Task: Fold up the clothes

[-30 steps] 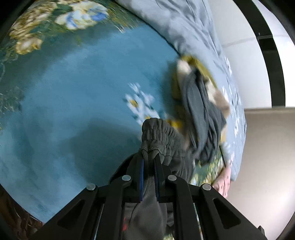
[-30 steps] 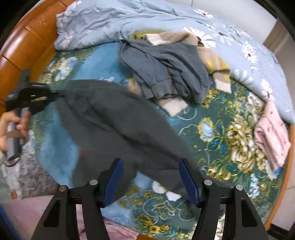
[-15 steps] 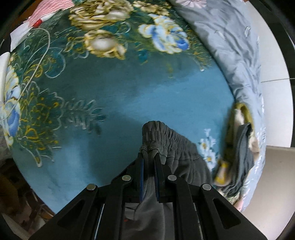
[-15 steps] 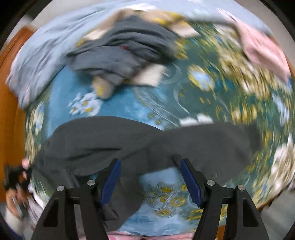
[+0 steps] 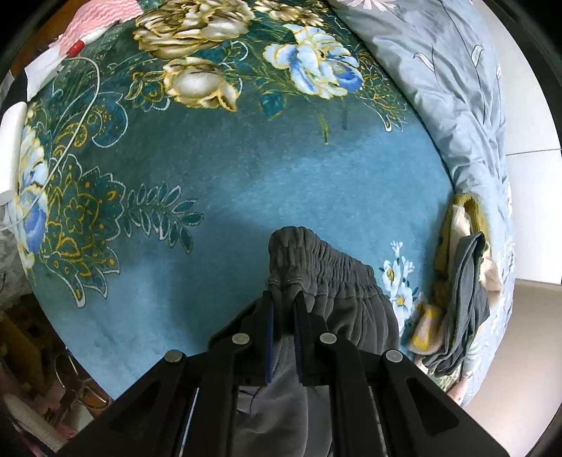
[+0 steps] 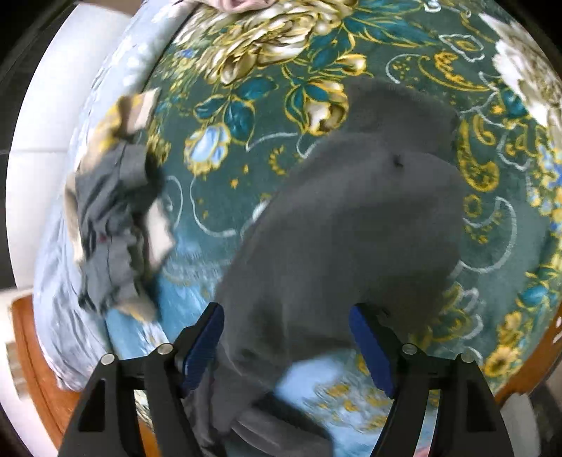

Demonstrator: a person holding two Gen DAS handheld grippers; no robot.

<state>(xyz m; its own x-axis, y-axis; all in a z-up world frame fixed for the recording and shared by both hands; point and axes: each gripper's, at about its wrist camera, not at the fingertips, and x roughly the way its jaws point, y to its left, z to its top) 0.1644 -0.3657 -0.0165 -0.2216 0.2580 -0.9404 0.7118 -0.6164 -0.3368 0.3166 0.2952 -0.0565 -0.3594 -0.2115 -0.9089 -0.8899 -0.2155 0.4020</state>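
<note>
My left gripper (image 5: 283,298) is shut on the elastic waistband of dark grey trousers (image 5: 326,277) and holds it over the blue floral bedspread (image 5: 228,182). In the right wrist view the trousers (image 6: 351,225) lie spread over the bedspread (image 6: 246,105), legs reaching away. My right gripper (image 6: 286,337) is open, its blue pads on either side of the grey cloth without pinching it. This view is motion blurred.
A heap of grey and beige clothes (image 5: 463,298) lies at the right by a grey-blue quilt (image 5: 449,88); it also shows in the right wrist view (image 6: 112,225). A white cable (image 5: 70,140) and pink cloth (image 5: 102,17) lie at the upper left. The wooden bed frame (image 6: 31,351) runs along the lower left.
The left gripper kept its grip on the waistband while its view held steady. The right gripper swung round quickly, staying open, and the trousers now lie lengthwise before it.
</note>
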